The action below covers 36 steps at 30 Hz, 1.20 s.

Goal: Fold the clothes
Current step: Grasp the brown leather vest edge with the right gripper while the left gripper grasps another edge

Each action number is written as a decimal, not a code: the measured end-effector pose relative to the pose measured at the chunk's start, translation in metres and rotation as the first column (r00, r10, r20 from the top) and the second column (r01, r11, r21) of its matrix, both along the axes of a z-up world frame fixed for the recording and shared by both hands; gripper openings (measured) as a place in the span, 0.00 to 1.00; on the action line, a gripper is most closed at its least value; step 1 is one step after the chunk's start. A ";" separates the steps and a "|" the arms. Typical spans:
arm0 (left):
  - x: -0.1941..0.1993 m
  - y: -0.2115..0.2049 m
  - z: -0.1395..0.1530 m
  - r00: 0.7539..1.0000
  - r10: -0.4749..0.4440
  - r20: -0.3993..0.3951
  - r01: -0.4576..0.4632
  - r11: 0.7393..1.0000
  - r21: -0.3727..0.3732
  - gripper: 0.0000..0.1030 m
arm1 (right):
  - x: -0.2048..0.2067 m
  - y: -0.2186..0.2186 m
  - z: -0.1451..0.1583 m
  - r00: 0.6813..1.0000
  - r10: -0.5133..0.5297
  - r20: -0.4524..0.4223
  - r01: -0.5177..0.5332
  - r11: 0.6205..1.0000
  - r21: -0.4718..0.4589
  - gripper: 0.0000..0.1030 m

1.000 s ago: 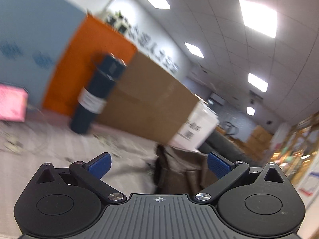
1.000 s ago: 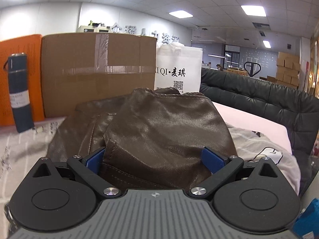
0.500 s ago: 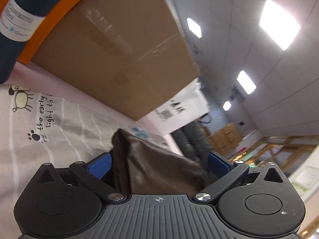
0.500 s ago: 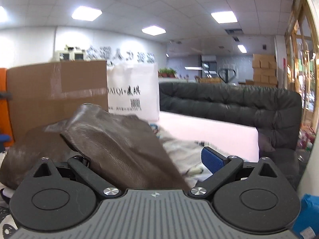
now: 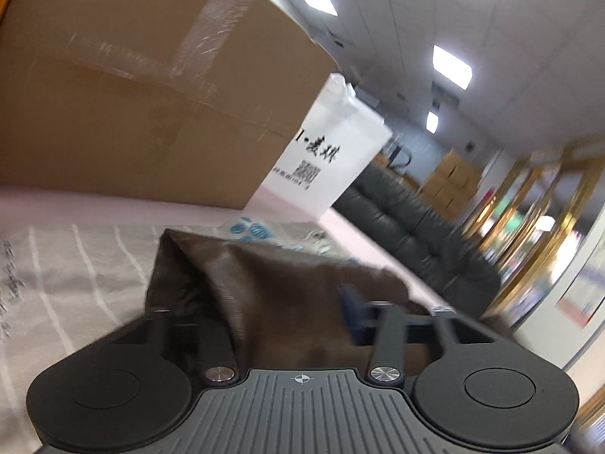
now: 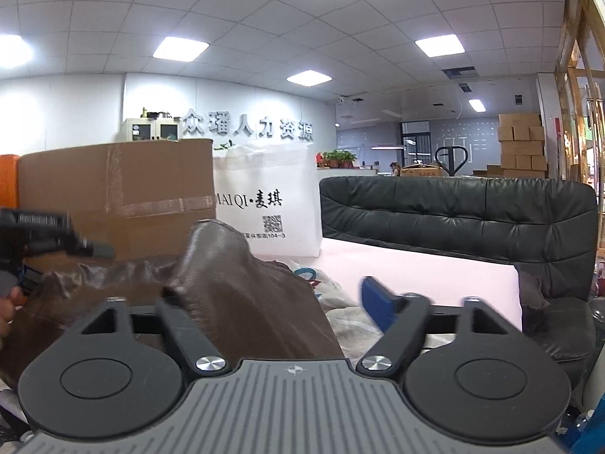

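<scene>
Brown jacket (image 5: 264, 287) lies between both tongs: left tongs (image 5: 287, 314) and right tongs (image 6: 272, 302) each apart, straddling opposite edges, fabric running sideways across bedsheet (image 5: 75, 265).

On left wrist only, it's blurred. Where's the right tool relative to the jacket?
Observer: The right tool is open, with a raised fold of the brown leather jacket standing between its fingers.
Operator: Right-side pad on the leather?
Observer: No. That blue pad stands apart from the fold, and the bedding shows in the gap.
Operator: See my tool from there?
Observer: Yes. The left tool is at that view's left edge, over the jacket's far end, with the person's hand just below it. I can't tell its grip from there.
</scene>
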State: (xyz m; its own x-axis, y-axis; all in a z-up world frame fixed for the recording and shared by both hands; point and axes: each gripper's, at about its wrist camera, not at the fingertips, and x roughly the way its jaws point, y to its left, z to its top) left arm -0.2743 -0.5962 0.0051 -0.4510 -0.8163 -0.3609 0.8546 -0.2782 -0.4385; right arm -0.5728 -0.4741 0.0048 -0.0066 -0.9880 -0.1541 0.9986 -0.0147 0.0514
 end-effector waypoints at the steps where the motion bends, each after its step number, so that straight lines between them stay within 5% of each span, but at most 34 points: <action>1: -0.005 0.007 0.000 0.999 -0.004 0.051 0.005 1.000 -0.029 0.13 | -0.002 -0.003 -0.001 1.000 -0.009 0.008 0.009 1.000 0.013 0.40; 3: -0.009 0.023 0.004 0.997 -0.018 0.081 0.024 0.996 -0.082 0.01 | -0.008 -0.006 -0.004 0.999 -0.009 0.031 0.008 0.999 0.032 0.18; 6: -0.013 0.049 0.013 0.994 -0.027 0.105 0.043 0.986 -0.159 0.01 | -0.011 -0.002 -0.003 0.999 -0.027 0.032 0.026 0.999 0.030 0.07; 16: 0.015 0.158 0.063 0.989 0.081 0.121 -0.024 0.909 -0.417 0.01 | 0.021 0.062 0.057 0.999 0.041 -0.020 -0.044 0.983 -0.177 0.02; 19: 0.042 0.192 0.075 0.990 0.126 0.069 -0.081 0.884 -0.460 0.01 | 0.043 0.082 0.074 0.995 0.096 -0.036 -0.101 0.971 -0.218 0.02; 22: 0.085 0.223 0.079 0.986 0.152 -0.067 -0.166 0.862 -0.479 0.00 | 0.069 0.101 0.091 0.984 0.171 -0.043 -0.177 0.952 -0.249 0.02; 26: 0.145 0.275 0.075 0.953 0.239 -0.185 -0.300 0.817 -0.492 0.00 | 0.107 0.122 0.109 0.955 0.296 -0.007 -0.287 0.921 -0.265 0.02; 33: 0.246 0.365 0.086 0.858 0.473 -0.199 -0.501 0.690 -0.521 0.00 | 0.202 0.138 0.121 0.858 0.508 0.069 -0.480 0.843 -0.243 0.02; 36: 0.274 0.404 0.086 0.852 0.484 -0.202 -0.510 0.674 -0.534 0.00 | 0.238 0.134 0.116 0.830 0.543 0.127 -0.514 0.834 -0.203 0.02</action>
